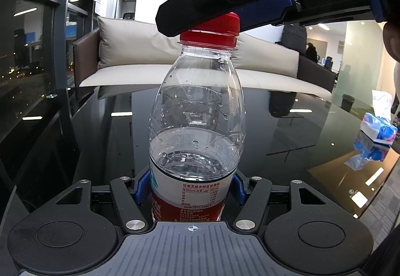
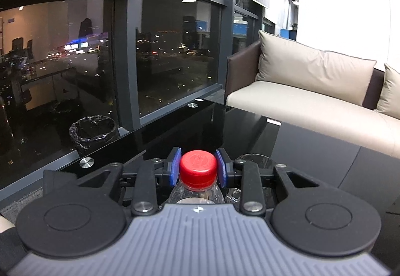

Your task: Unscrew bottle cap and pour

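My left claw (image 1: 192,188) is clamped on the labelled body of the water bottle (image 1: 196,126), which stands upright in the middle of the frame over the black glass table (image 1: 287,126). My right claw (image 2: 198,168) straddles the red cap (image 2: 198,168) at lower centre, blue pads (image 2: 175,166) beside it; whether they grip I cannot tell

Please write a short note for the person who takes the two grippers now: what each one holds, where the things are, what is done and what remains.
Left gripper: shut on the bottle at its label, holding it upright above the black table.
Right gripper: blue pads on both sides of the red cap; firm contact cannot be told.
Bottle is partly full. A clear glass stands just behind the right gripper.
Done: bottle held, cap reached.
Left: unscrew the cap, which is on, then pour.
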Demonstrator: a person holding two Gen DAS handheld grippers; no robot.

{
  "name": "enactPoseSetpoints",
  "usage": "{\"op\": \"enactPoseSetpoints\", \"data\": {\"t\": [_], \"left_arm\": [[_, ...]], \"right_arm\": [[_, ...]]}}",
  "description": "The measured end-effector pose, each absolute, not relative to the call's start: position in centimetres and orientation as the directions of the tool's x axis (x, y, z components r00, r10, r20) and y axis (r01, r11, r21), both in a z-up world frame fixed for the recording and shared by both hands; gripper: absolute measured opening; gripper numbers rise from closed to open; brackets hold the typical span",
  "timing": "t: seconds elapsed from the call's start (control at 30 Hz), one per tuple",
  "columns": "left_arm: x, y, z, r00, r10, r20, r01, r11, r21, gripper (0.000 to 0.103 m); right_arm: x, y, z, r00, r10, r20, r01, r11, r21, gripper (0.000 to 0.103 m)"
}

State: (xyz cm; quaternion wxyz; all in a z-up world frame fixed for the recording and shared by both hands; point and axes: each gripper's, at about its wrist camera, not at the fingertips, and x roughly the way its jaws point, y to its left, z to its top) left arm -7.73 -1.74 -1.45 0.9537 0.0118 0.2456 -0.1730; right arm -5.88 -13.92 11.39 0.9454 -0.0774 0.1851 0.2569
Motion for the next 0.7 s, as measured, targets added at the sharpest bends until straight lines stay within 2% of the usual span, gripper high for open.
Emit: {"op": "enactPoseSetpoints", "data": {"t": [0.37, 0.7], "left_arm": [[-7.6, -2.0, -1.5, 0.816, -0.332, -0.472, 0.339, 0.938, -0.073, 0.057], [-7.6, -1.8, -1.7, 0.822, -0.326, -0.466, 0.335, 0.94, -0.066, 0.058]], "right_arm": [[-3.9, -16.6, 11.7, 0.671, 0.631, -0.388, -0.694, 0.719, -0.03, 0.033], [-7.1, -15.5, 12.1, 0.801, 0.469, -0.373, -0.506, 0.863, -0.001, 0.032]]}}
